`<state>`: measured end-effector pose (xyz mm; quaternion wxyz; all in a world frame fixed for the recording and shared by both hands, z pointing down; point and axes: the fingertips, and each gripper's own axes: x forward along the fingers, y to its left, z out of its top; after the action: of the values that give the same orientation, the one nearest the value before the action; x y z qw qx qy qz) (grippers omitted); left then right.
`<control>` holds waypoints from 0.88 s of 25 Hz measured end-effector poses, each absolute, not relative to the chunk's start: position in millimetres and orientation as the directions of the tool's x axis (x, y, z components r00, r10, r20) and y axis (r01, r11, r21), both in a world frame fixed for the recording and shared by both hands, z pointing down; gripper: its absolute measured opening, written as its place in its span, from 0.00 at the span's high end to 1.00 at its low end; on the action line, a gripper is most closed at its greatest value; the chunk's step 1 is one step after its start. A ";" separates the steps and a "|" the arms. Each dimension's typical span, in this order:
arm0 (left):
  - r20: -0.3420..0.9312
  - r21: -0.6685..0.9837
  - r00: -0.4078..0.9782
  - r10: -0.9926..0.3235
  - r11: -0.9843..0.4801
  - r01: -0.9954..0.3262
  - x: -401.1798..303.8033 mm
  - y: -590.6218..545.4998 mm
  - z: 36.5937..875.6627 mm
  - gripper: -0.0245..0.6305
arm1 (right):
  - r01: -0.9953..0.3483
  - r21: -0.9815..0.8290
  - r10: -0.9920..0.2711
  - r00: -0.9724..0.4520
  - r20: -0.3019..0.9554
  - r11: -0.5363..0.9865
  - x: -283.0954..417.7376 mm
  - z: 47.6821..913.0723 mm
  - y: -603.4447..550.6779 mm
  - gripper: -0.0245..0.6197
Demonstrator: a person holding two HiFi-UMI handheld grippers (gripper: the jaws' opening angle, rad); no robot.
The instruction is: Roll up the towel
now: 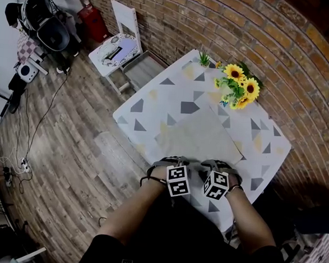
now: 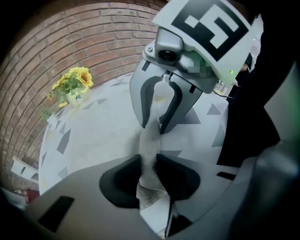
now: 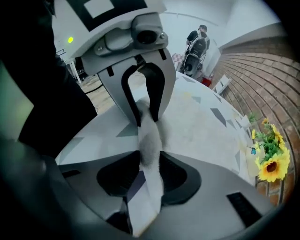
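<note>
Between the fingers [image 2: 123, 180] of the left gripper [image 2: 149, 161], a pinched-up ridge of the towel [image 2: 149, 140] is clamped in a narrow gap. The right gripper [image 3: 150, 161] has its fingers [image 3: 179, 176] slightly wider, pressed on the same raised ridge. Both grippers point steeply down, just beside each other, at the near edge of the worktop [image 1: 156, 94]. The rest of the towel lies flat there, reaching toward the sunflowers [image 1: 239, 85].

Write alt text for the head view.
Seen from above, a person holds the left gripper and right gripper side by side at the near edge of a pale towel spread flat on a table with a triangle-print cloth. Sunflowers stand at the table's far edge by a brick wall; a white chair sits beyond.
</note>
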<state>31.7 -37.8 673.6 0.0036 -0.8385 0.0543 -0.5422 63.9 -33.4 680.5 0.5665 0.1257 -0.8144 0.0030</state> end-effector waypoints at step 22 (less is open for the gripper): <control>0.841 0.348 0.461 0.283 -0.935 -0.062 24.9 -7.4 669.2 0.85 | -0.122 0.062 -0.108 -0.415 0.903 0.991 23.0 658.1 9.1 0.79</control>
<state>24.9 -7.4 669.2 -0.1674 -0.8383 -0.0658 -0.5147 23.0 9.1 658.1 0.5366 0.0682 -0.8411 0.0066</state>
